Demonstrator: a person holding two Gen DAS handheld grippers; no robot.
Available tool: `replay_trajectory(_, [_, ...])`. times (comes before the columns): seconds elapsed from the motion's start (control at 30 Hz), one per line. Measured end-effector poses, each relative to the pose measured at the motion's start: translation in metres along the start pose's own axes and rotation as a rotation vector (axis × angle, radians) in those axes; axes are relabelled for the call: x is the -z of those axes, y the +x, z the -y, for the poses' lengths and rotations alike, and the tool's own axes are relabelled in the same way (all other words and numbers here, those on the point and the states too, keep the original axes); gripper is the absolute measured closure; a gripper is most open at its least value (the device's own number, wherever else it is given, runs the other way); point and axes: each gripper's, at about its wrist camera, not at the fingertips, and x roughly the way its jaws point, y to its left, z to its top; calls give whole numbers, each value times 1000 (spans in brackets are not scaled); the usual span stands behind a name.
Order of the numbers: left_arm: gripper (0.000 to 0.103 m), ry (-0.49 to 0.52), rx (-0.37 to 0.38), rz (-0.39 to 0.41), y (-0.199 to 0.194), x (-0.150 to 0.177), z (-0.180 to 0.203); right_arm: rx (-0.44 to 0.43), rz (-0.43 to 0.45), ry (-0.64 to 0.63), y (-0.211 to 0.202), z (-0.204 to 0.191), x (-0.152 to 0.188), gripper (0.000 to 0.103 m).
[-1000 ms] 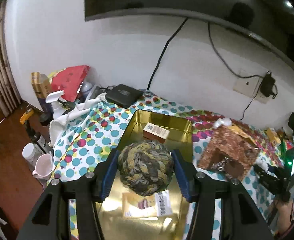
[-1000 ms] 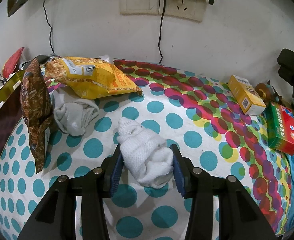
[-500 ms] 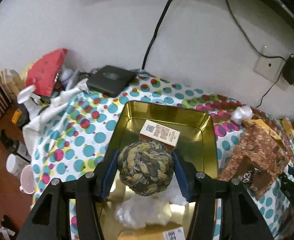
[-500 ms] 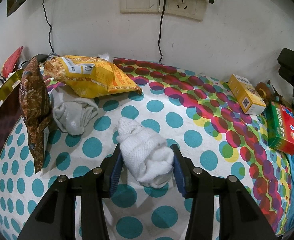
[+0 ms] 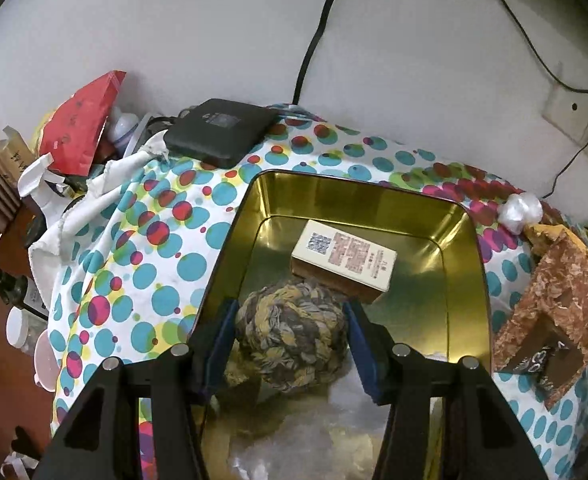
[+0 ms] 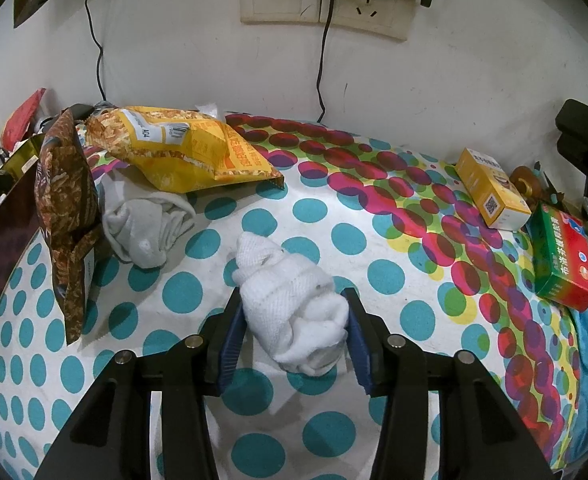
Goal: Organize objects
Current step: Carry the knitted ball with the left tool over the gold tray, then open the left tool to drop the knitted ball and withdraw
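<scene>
While the left gripper [image 5: 292, 334] is clamping a yarn ball [image 5: 292, 340] inside the tin [image 5: 358, 194], beside a box [image 5: 344, 262], the right gripper [image 6: 294, 330] is pinching a towel [image 6: 294, 312].

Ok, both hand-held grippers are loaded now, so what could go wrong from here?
The braided rope ball, pinched in the left hand-held gripper over the gold tin, may land on the white box and roll. The rolled white sock in the right hand-held gripper looks loosely bundled and could unroll when lifted.

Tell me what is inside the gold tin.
The gold tin holds a small white box and crinkled clear plastic. The left gripper and its woven ball cover the rest.
</scene>
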Motion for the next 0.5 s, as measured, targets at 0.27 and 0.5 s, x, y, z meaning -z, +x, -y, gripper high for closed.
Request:
replay_trajectory(0.27, [47, 3, -24, -21, 8, 1, 2, 1, -1, -1, 2, -2, -2, 58])
replay_trajectory(0.5, [47, 1, -53, -20, 9, 1, 4, 1, -2, 0, 4, -3, -3, 57])
